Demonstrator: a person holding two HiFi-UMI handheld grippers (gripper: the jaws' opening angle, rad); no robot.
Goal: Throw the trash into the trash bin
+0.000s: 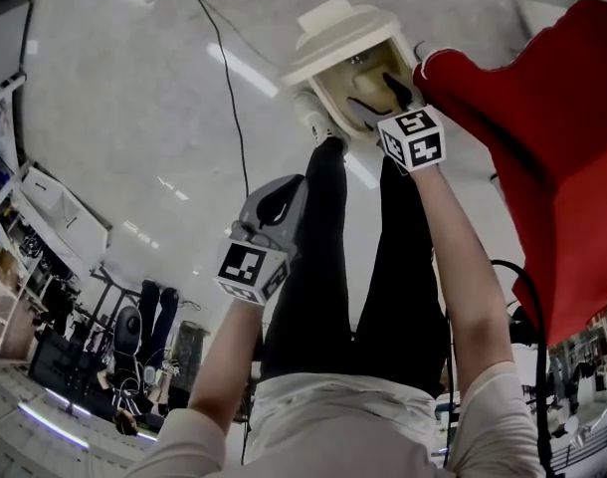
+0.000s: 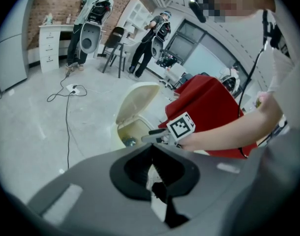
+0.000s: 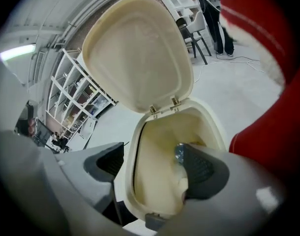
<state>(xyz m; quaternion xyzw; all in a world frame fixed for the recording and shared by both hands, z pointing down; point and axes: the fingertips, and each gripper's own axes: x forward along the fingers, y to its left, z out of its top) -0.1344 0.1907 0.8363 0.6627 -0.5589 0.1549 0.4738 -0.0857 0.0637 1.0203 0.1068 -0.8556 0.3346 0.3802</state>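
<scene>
Here, trash bin upright, lid up, right gripper spread.

I'm looking at a cream trash bin, its inside showing a warmer, yellowish cream. A red fabric object is filling the frame's edge, with a thin white line running along its border. I'm reading grey on both tools: the left gripper and the right gripper are each wearing black pads and a cube of black-and-white square markers. A bluish, shiny scrap of trash is glinting against the cream. The person's trousers are showing black and the top off-white. The floor is showing pale grey, with a black cable crossing it.
</scene>
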